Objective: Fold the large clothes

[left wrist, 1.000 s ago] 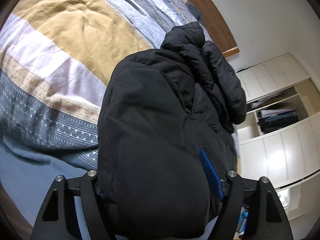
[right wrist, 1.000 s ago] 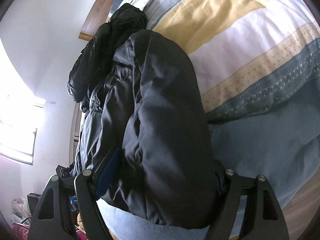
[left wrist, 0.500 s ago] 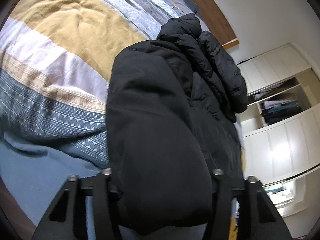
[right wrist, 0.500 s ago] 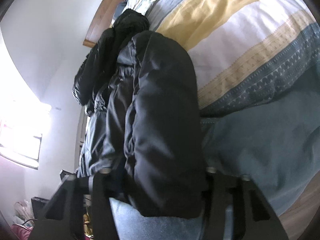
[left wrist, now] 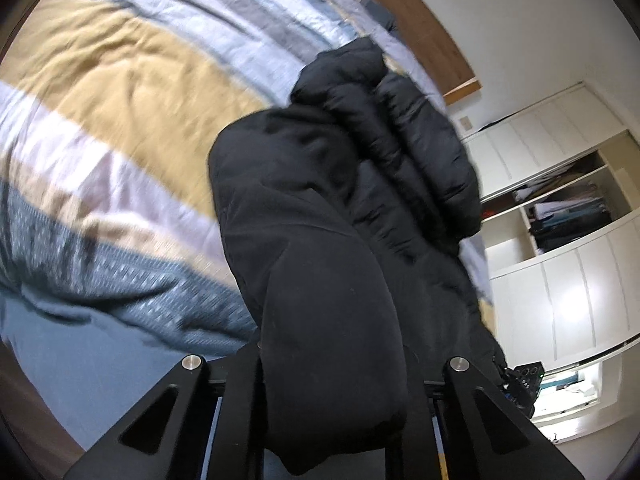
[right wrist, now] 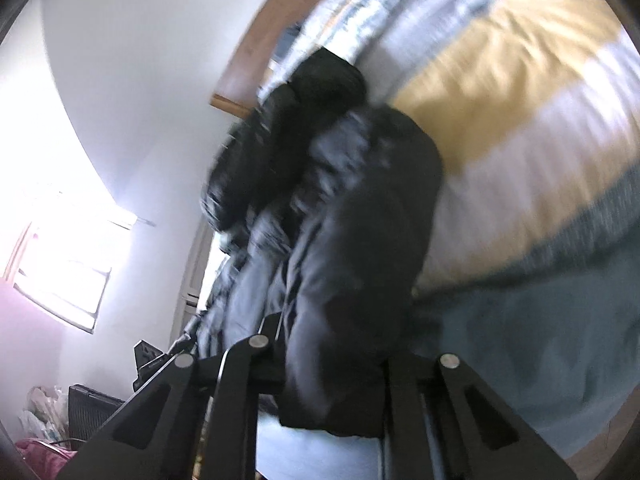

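Left wrist view: your left gripper (left wrist: 332, 412) is now clamping the near edge of the black puffer jacket (left wrist: 320, 240), where a second ago its fingers (left wrist: 244, 408) were standing wide on either side of the padded cloth; they are pressing together as far as the thick fold allows, pinching a bulging roll of fabric between them. In the right wrist view your right gripper (right wrist: 332, 396) is doing the same: its fingers (right wrist: 236, 392) have closed from a wide spread and are squeezing the jacket's (right wrist: 352, 248) near hem on the other side. Both views are also smearing and the bedding is dropping lower in the frame than it was, so you are starting to lift the near end with both hands. To my eye that means the grasp step is finished and the fold itself is beginning, with the hem probably going to be carried over toward the far end. Beyond the fingers, the jacket is lying lengthwise on the bed, its quilted upper part bunched at the far end. It is resting on the striped duvet (left wrist: 132, 92), near the bed's edge. Farther off, the wooden headboard (left wrist: 432, 28) and the white wardrobe (left wrist: 560, 208) are closing the view.
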A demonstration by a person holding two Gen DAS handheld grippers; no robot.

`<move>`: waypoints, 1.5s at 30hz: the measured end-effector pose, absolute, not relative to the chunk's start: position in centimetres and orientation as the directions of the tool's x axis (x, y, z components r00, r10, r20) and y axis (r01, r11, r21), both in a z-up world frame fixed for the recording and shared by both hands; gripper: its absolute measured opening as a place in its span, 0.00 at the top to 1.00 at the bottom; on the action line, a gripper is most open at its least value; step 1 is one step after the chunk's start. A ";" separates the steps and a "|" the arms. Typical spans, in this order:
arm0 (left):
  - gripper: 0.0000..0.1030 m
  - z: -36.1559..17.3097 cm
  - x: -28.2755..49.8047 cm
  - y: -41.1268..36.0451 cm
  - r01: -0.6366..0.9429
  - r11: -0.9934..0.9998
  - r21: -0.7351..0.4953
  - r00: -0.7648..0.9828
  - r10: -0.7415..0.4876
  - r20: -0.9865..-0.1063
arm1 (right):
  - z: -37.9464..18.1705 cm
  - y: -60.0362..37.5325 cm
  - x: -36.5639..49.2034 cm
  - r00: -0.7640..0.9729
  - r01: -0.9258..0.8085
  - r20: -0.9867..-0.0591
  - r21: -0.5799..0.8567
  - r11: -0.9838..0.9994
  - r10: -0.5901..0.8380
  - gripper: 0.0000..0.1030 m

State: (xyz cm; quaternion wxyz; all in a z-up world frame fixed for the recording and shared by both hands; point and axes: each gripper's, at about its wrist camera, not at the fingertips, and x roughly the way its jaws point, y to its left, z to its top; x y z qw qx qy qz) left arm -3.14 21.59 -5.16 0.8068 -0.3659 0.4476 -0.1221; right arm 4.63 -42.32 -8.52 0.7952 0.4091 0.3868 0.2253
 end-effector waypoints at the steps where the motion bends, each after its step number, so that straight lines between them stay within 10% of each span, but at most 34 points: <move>1: 0.86 -4.3 -2.8 21.5 -0.120 0.695 -0.709 0.578 -0.532 -0.619 | -7.8 -42.1 5.0 0.607 -0.058 -0.417 0.825 0.561 0.676 0.86; 10: 0.86 3.3 1.7 23.3 0.035 0.549 -0.835 0.676 -0.628 -0.385 | -1.9 -44.0 10.9 0.706 -0.168 -0.182 0.896 0.411 0.685 0.87; 21: 0.83 7.2 15.0 26.7 -0.050 0.395 -0.917 0.736 -0.607 -0.302 | 1.0 -46.2 23.2 0.787 -0.147 -0.016 0.966 0.212 0.616 0.86; 31: 0.79 5.8 34.1 26.8 -0.188 0.511 -0.839 0.725 -0.504 -0.470 | 1.9 -44.5 40.5 0.834 0.028 -0.256 0.904 0.426 0.489 0.86; 45: 0.71 -8.3 51.9 26.1 -0.337 0.603 -0.723 0.595 -0.459 -0.660 | -10.6 -41.6 58.0 0.728 0.265 -0.547 0.780 0.567 0.413 0.85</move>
